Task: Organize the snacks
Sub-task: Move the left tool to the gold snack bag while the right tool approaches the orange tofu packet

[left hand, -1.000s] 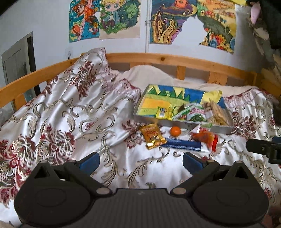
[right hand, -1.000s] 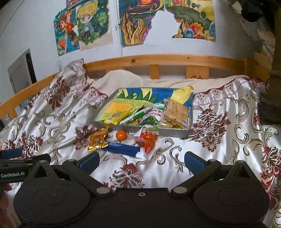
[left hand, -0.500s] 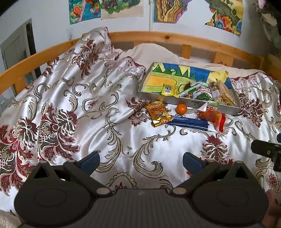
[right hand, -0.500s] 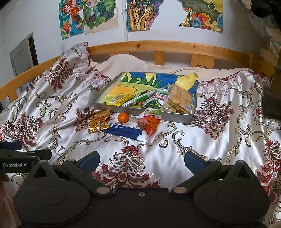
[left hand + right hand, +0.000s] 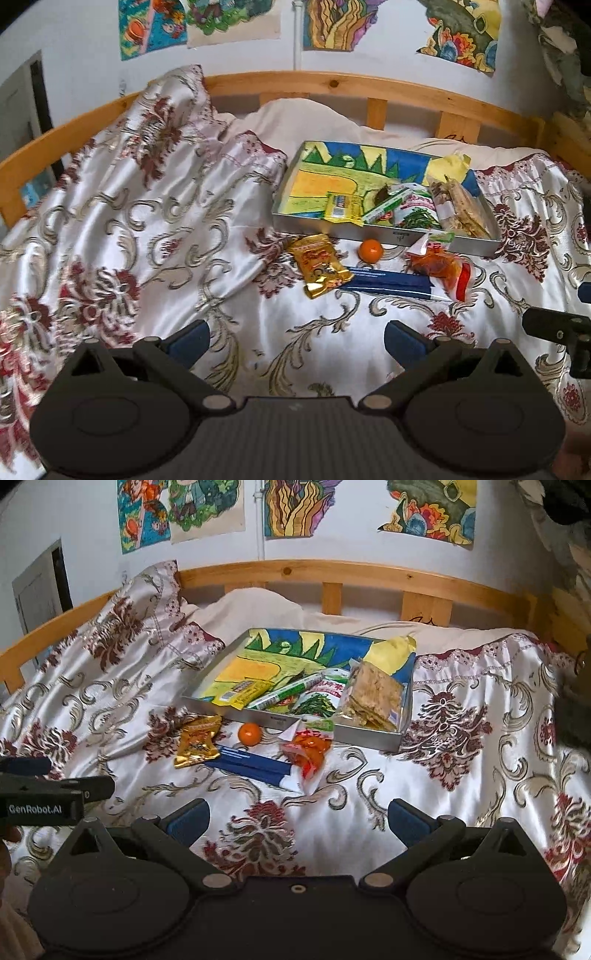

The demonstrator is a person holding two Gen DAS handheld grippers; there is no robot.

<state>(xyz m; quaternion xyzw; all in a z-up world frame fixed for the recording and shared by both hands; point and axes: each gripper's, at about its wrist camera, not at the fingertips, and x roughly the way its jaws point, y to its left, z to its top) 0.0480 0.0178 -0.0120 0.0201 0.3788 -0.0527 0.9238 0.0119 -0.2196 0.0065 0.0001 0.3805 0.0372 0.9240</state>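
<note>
A shallow grey box [image 5: 291, 218] [image 5: 365, 734] with a colourful drawing inside lies on the bed and holds several snack packs, including a cracker pack [image 5: 375, 696]. In front of it lie a gold packet [image 5: 321, 266] [image 5: 197, 740], a small orange [image 5: 370, 250] [image 5: 249, 733], a long blue packet [image 5: 388, 282] [image 5: 255, 766] and an orange-red packet [image 5: 439, 267] [image 5: 308, 751]. My left gripper [image 5: 295, 338] is open and empty, well short of the snacks. My right gripper [image 5: 297, 818] is open and empty too, also short of them.
The bed has a satin floral cover [image 5: 129, 240] bunched up high at the left and a wooden rail [image 5: 332, 85] around the back. Posters hang on the wall. The other gripper shows at the frame edge in each view [image 5: 557, 326] [image 5: 44, 797].
Both views have shifted; the snacks and box now sit slightly closer and larger. Both grippers stay open and empty.
</note>
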